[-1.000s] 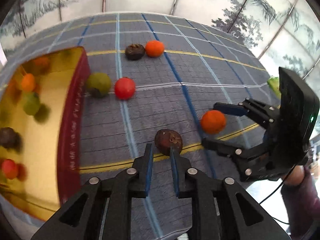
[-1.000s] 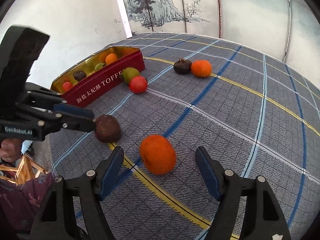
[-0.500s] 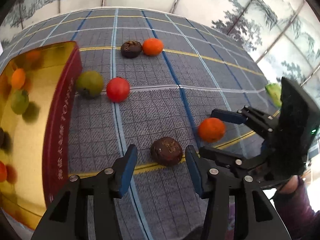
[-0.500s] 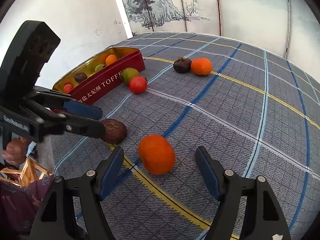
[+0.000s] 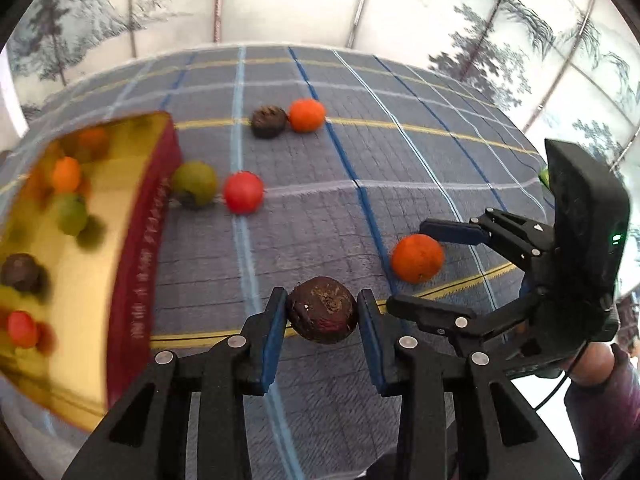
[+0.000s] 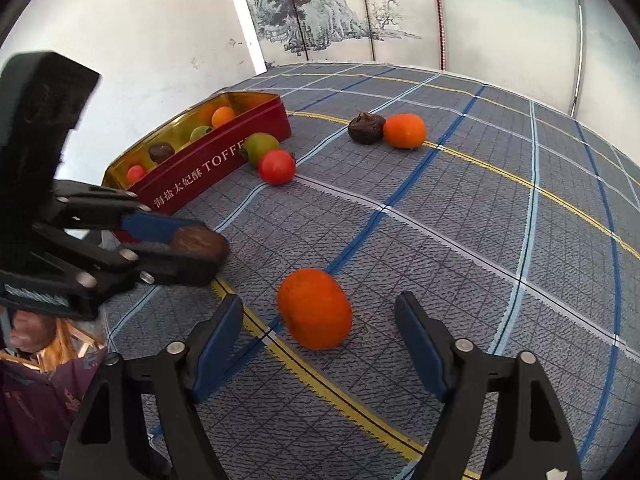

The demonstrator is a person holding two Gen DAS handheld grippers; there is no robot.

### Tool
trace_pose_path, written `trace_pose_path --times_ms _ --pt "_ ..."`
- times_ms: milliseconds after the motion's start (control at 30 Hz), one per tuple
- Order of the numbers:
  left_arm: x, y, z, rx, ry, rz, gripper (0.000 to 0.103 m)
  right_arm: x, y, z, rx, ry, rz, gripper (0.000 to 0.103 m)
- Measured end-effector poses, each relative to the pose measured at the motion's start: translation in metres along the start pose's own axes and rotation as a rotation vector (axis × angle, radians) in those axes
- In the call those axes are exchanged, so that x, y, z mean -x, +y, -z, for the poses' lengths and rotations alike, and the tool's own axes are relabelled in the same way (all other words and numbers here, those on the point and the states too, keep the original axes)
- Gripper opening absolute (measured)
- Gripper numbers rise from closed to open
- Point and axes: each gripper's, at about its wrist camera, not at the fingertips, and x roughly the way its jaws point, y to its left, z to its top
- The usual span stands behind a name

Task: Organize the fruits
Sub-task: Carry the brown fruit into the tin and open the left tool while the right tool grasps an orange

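Observation:
My left gripper (image 5: 322, 312) is shut on a dark brown fruit (image 5: 322, 315), which also shows in the right wrist view (image 6: 198, 243) between the left fingers. My right gripper (image 6: 318, 322) is open around an orange fruit (image 6: 315, 308) on the checked cloth, not touching it; the orange fruit also shows in the left wrist view (image 5: 417, 258). A red and gold tin (image 6: 224, 168) holds several small fruits. Beside the tin lie a green fruit (image 6: 260, 145) and a red fruit (image 6: 277, 166). Farther back lie a second dark fruit (image 6: 365, 129) and a second orange fruit (image 6: 404, 131).
The tin (image 5: 136, 248) lies at the left in the left wrist view, its long red wall facing the cloth. The table's near edge runs just behind both grippers. A painted screen stands behind the table.
My left gripper opened, moved forward around the dark brown fruit and closed on it. The right gripper stayed open around the orange fruit.

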Motion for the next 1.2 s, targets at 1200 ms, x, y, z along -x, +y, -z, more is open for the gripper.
trace_pose_path --times_ms 1200 --pt "0.028 0.112 0.004 0.013 -0.08 -0.415 0.037 -0.005 0.002 0.001 -0.004 0.024 0.096 0.103"
